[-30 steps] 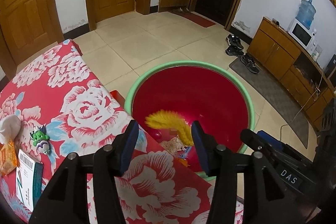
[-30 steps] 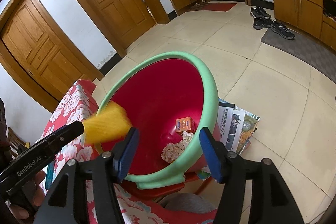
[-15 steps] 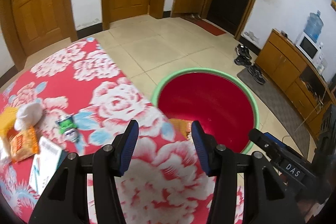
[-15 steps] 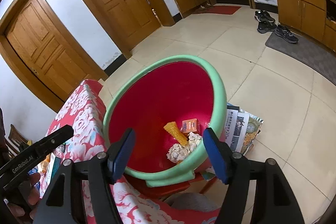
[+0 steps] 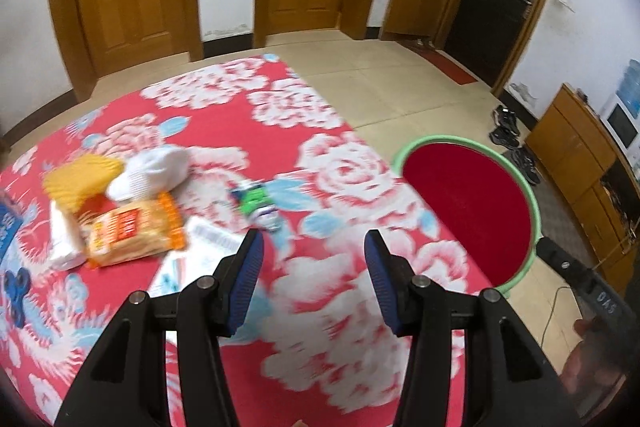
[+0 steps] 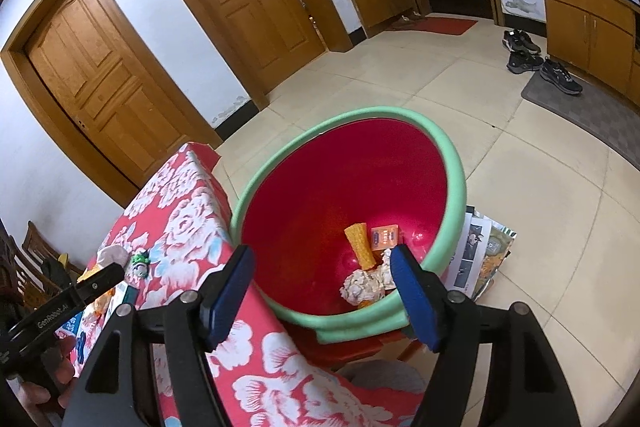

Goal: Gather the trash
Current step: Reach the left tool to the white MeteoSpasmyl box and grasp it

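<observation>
- Left gripper (image 5: 312,247) is held over the desk (image 5: 280,131), which is covered by a red cloth with white flowers; its blue pads are spread and nothing is seen between them.
- Right gripper (image 6: 322,267) is held above the near rim of the basin (image 6: 456,167); its jaws are opening, and nothing is clamped between them.
- Trash on the desk is seen in a blurred cluster to the left of the left gripper: an orange snack packet (image 5: 132,231), a white crumpled wad (image 5: 150,171) just behind it, and a yellow ribbed wrapper (image 5: 80,177) beside the wad.
- A small green and white wrapper (image 5: 256,201) lies apart from that cluster, nearer the left gripper.
- The basin, red inside with a green rim, stands just beside the desk's edge.
- Inside the basin 3 pieces are seen: a yellow ribbed wrapper (image 6: 360,245), a small orange box (image 6: 385,237) touching it, and crumpled paper (image 6: 366,283) at the near wall.
- Magazines (image 6: 480,251) lie under the basin's far side.
</observation>
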Tool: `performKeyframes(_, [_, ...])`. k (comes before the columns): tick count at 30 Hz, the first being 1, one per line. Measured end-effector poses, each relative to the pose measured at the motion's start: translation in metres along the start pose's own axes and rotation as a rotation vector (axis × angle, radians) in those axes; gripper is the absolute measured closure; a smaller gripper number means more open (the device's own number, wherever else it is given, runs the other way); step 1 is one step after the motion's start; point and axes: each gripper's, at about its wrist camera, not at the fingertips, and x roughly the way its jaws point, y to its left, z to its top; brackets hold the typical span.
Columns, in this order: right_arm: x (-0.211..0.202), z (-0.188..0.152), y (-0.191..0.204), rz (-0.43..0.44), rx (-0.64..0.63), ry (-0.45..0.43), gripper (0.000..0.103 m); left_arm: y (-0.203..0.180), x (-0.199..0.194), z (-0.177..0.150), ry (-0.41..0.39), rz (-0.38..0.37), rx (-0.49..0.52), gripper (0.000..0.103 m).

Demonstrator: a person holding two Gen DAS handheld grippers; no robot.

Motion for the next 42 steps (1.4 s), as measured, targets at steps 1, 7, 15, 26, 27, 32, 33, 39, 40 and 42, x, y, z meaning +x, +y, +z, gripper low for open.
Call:
performKeyframes(1, [0.0,-0.001,0.002,0.002,-0.004,0.002,0.03,0.006,-0.001,-0.001,0.0,0.011,-0.007,0.051])
performKeyframes(7, [-0.001,-0.004,0.012,0.009,-0.022,0.01,0.03,0.036,-0.002,-0.008,0.019,0.063,-0.045,0.049])
performKeyframes(15, [-0.002,-0.008,0.02,0.01,-0.034,0.021,0.03,0.059,0.006,-0.02,0.061,0.103,-0.07,0.046])
performKeyframes(26, [-0.001,-0.011,0.026,0.009,-0.052,0.037,0.029,0.068,0.018,-0.026,0.074,0.094,-0.091,0.042])
performKeyframes(27, [0.0,-0.011,0.027,0.008,-0.054,0.037,0.029,0.068,0.018,-0.026,0.073,0.092,-0.092,0.042])
performKeyframes(32, [0.002,-0.013,0.03,0.01,-0.059,0.045,0.029,0.066,0.02,-0.027,0.072,0.099,-0.087,0.042])
performKeyframes(33, [0.002,-0.013,0.031,0.01,-0.061,0.046,0.029,0.066,0.021,-0.027,0.072,0.102,-0.085,0.042])
performKeyframes(39, [0.003,-0.014,0.035,0.013,-0.068,0.049,0.029,0.064,0.022,-0.027,0.072,0.114,-0.082,0.041])
performKeyframes(40, [0.003,-0.015,0.034,0.013,-0.067,0.049,0.029,0.064,0.022,-0.027,0.076,0.116,-0.082,0.041])
performKeyframes(42, [0.003,-0.015,0.035,0.012,-0.069,0.048,0.029,0.065,0.025,-0.028,0.091,0.125,-0.086,0.041])
